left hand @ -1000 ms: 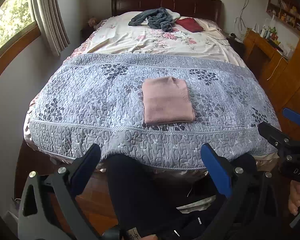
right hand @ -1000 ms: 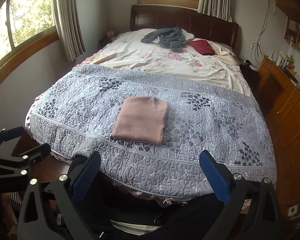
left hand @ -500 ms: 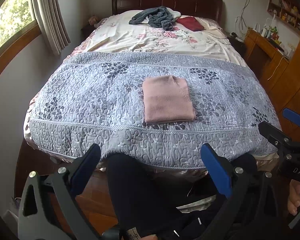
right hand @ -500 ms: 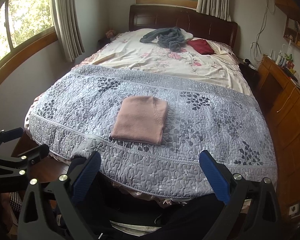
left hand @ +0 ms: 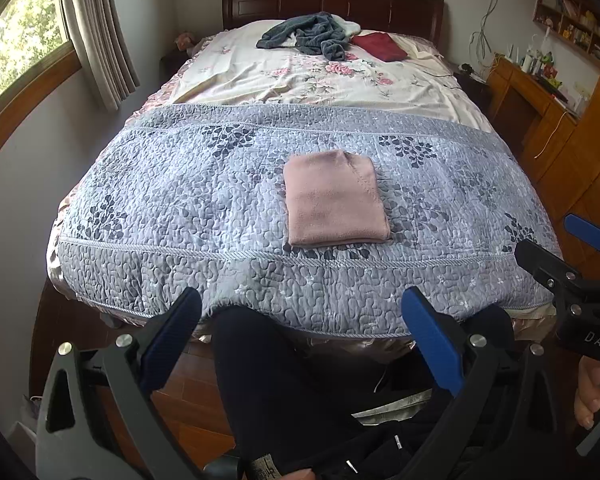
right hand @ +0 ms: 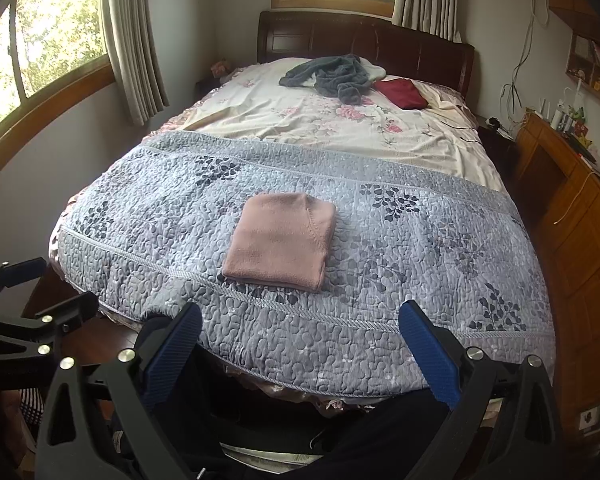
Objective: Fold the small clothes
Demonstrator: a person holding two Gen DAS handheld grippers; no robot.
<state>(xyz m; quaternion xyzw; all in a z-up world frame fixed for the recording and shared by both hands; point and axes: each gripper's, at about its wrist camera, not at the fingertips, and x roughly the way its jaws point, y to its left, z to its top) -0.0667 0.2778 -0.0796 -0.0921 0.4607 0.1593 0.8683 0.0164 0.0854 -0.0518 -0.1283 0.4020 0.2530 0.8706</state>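
A pink garment (left hand: 334, 199) (right hand: 282, 235) lies folded into a neat rectangle on the grey quilted bedspread (left hand: 180, 200) (right hand: 420, 248), near the foot of the bed. My left gripper (left hand: 300, 336) is open and held back from the bed, over a person's dark trouser leg (left hand: 276, 392), with nothing between its blue pads. My right gripper (right hand: 300, 344) is likewise open and empty, short of the bed's foot edge. Each gripper shows at the side of the other's view.
At the head of the bed lie a crumpled grey-blue garment (left hand: 312, 36) (right hand: 336, 74) and a dark red folded item (left hand: 380, 46) (right hand: 400, 94) on a floral sheet. A wooden desk (left hand: 540, 108) stands to the right, curtained windows to the left.
Both views have tilted down a little, so the bed sits slightly lower in frame. The pink garment has not moved and both grippers stay open.
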